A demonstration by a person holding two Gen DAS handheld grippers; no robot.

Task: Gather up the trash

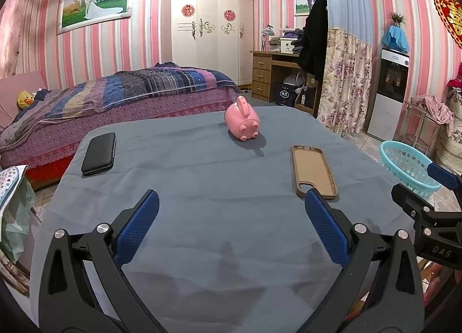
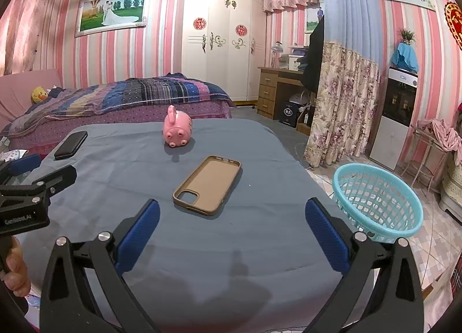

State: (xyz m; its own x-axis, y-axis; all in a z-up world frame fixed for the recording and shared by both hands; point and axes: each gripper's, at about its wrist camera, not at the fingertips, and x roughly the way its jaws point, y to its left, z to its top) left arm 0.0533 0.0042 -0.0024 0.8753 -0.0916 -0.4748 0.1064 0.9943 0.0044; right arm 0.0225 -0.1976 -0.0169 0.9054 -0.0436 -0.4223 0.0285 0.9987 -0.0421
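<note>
While both grippers gape: one phone case (image 2: 207, 184), one basket (image 2: 375, 203), seemingly empty.

A grey-blue cloth (image 2: 260, 232) covers the desk. On it lie a pink pig toy (image 2: 176, 130), a tan phone case (image 2: 209, 184) and a black wallet (image 1: 99, 153). The basket (image 2: 375, 203) is turquoise lattice. The walls (image 2: 161, 44) carry pink and white stripes; the bed (image 2: 130, 96) has a purple-blue plaid blanket.
</note>
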